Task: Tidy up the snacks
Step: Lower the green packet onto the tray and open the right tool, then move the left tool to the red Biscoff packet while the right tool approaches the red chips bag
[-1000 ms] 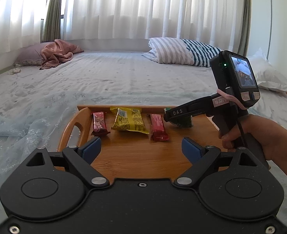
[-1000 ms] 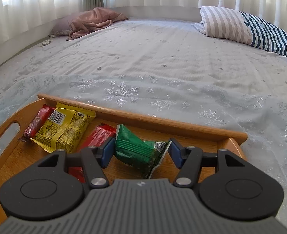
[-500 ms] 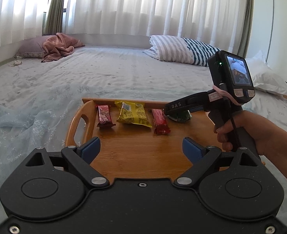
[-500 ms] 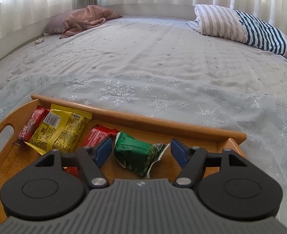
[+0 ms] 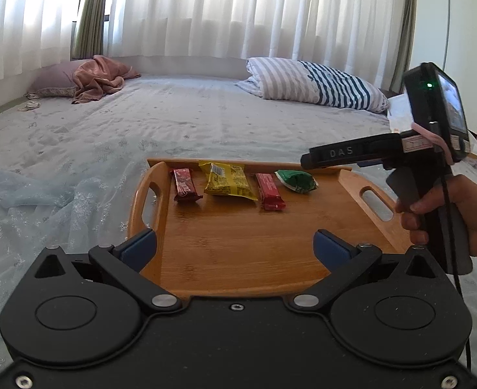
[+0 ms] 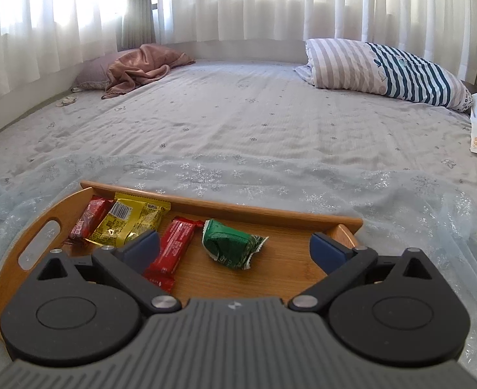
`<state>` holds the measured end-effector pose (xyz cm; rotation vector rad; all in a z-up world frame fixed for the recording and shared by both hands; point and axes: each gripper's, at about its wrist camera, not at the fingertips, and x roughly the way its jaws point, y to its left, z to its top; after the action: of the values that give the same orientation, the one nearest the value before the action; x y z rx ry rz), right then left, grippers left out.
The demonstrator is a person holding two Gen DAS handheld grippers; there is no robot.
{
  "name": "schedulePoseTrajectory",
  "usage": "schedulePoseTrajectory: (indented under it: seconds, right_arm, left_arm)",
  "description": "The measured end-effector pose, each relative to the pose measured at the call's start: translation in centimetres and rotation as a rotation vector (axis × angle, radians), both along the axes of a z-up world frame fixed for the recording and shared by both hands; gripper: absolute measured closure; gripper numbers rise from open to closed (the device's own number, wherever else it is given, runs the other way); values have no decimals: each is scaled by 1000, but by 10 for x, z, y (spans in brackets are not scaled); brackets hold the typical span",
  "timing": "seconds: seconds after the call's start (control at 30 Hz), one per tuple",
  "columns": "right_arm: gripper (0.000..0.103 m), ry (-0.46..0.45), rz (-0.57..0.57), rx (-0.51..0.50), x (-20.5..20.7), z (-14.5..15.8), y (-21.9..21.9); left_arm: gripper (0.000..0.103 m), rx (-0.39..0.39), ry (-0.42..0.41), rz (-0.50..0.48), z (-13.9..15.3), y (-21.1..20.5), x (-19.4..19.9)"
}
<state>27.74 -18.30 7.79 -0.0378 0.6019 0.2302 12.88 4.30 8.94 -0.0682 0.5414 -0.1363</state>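
Observation:
A wooden tray (image 5: 238, 253) lies on the bed with snacks in a row along its far edge: a dark red bar (image 5: 185, 184), a yellow packet (image 5: 227, 182), a red bar (image 5: 268, 191) and a green packet (image 5: 296, 180). The row also shows in the right wrist view: dark red bar (image 6: 89, 217), yellow packet (image 6: 128, 223), red bar (image 6: 173, 249), green packet (image 6: 232, 248) on the tray (image 6: 287, 269). My left gripper (image 5: 235, 248) is open and empty over the tray's near part. My right gripper (image 6: 233, 253) is open and empty, raised behind the green packet.
The tray sits on a grey bedspread (image 6: 238, 123) with a sheer snowflake cloth (image 5: 43, 201) around it. A striped pillow (image 5: 316, 84) lies at the back right and a pink blanket (image 5: 99, 79) at the back left. White curtains cover the windows.
My right gripper has let go of the green packet, opened wider and drawn back and up. My left gripper has also pulled back, so the tray looks farther away.

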Motion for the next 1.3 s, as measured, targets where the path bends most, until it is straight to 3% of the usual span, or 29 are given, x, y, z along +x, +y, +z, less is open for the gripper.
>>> schedulePoseTrajectory:
  seconds: [0.33, 0.63, 0.87, 1.03, 1.3]
  right_arm:
    - [0, -7, 15, 96, -65, 14, -27]
    - [0, 35, 60, 60, -125, 1, -33]
    - [0, 116, 253, 84, -190, -16, -4]
    - [0, 175, 307, 56, -220, -40, 20]
    - [0, 120, 287, 11, -233, -60, 37]
  left_arm:
    - [0, -125, 47, 122, -4, 45, -21]
    - [0, -24, 40, 189, -7, 57, -47]
    - [0, -1, 45, 183, -13, 46, -62]
    - [0, -11, 58, 164, -18, 39, -73]
    - [0, 19, 99, 135, -30, 32, -89]
